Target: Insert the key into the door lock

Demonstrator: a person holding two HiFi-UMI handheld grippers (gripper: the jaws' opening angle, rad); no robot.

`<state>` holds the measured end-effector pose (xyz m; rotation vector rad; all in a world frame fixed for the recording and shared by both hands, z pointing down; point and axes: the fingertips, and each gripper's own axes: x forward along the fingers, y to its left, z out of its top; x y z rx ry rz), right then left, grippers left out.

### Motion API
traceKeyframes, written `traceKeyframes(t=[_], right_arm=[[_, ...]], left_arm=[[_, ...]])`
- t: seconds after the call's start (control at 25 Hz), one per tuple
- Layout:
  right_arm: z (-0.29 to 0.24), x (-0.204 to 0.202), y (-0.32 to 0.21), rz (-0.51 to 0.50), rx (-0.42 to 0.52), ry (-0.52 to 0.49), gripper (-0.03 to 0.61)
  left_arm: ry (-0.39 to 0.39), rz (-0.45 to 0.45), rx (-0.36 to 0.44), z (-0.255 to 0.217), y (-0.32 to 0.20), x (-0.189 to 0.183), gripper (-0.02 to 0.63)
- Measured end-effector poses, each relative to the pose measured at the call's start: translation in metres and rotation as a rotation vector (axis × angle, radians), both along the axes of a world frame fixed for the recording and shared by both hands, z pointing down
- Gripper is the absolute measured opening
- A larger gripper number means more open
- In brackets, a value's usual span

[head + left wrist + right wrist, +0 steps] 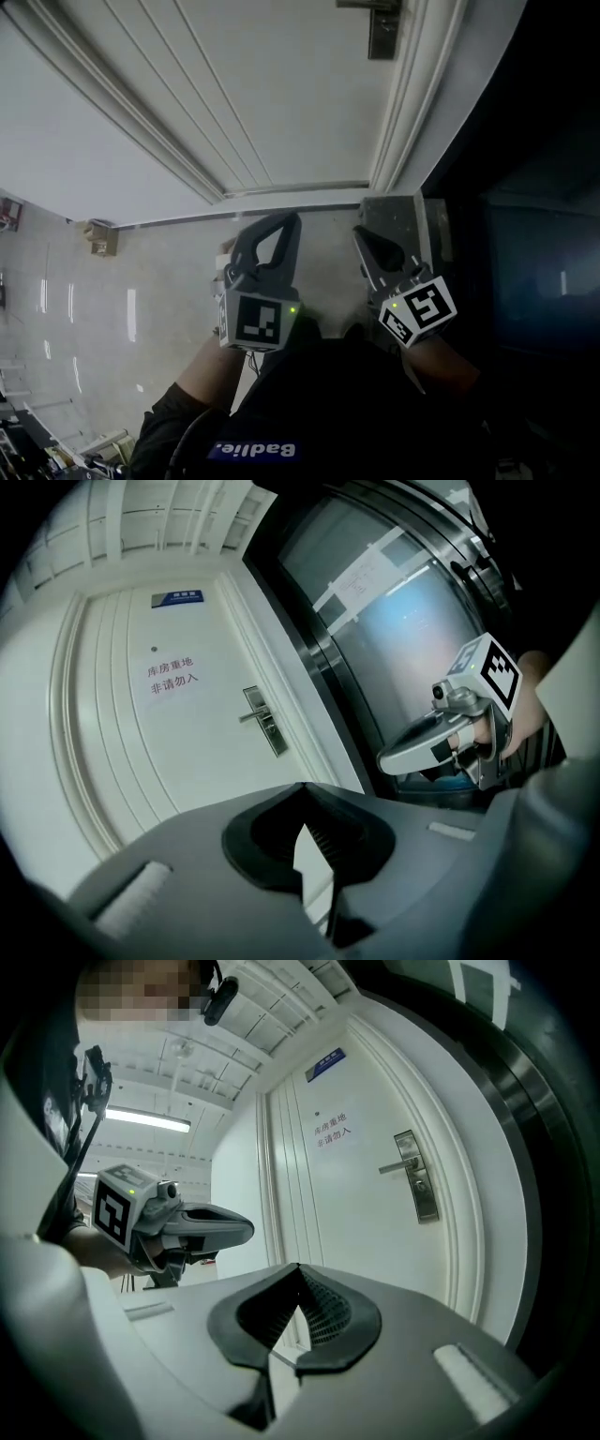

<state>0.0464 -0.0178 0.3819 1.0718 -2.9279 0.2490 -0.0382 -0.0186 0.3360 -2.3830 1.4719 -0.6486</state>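
A white door (281, 84) stands ahead of me. Its metal lock plate with a lever handle (263, 719) shows in the left gripper view, again as the lock plate (418, 1189) in the right gripper view, and as the lock plate (383, 34) at the top of the head view. No key shows in any view. My left gripper (289, 223) and right gripper (362, 234) hang side by side near the door's foot, well short of the lock. The left gripper (302, 797) is shut with nothing in it. The right gripper (299, 1275) is shut and empty too.
A dark glass panel in a black frame (403, 621) adjoins the door on the right. The door carries a blue sign (176, 597) and a red-lettered notice (171, 675). A small cardboard box (101, 236) sits on the glossy tiled floor at left.
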Motion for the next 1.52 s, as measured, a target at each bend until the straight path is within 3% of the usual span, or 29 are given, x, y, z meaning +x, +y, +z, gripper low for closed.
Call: traceKeyframes(t=[0.2, 0.4, 0.6, 0.84, 1.16, 1.32, 1.52], right_arm=[[0.012, 0.027, 0.028, -0.024, -0.001, 0.0, 0.003], [0.007, 0.038, 0.052, -0.02, 0.048, 0.007, 0.003], [0.011, 0.023, 0.085, -0.013, 0.046, 0.02, 0.003], [0.014, -0.015, 0.128, 0.026, 0.023, 0.041, 0.003], [0.013, -0.087, 0.185, 0.087, 0.039, 0.089, 0.003], [0.018, -0.105, 0.198, 0.123, 0.03, 0.109, 0.003], [0.017, -0.119, 0.21, 0.096, 0.03, 0.118, 0.003]], left_arm=[[0.162, -0.018, -0.075, 0.013, 0.035, 0.021, 0.02], [0.281, 0.007, -0.081, 0.006, 0.068, 0.033, 0.02], [0.403, 0.067, -0.102, 0.005, 0.097, 0.03, 0.02], [0.509, 0.117, -0.126, 0.012, 0.136, 0.0, 0.02], [0.542, 0.201, -0.121, 0.024, 0.191, -0.055, 0.02], [0.549, 0.228, -0.112, 0.032, 0.203, -0.072, 0.02], [0.559, 0.242, -0.12, 0.035, 0.213, -0.074, 0.02]])
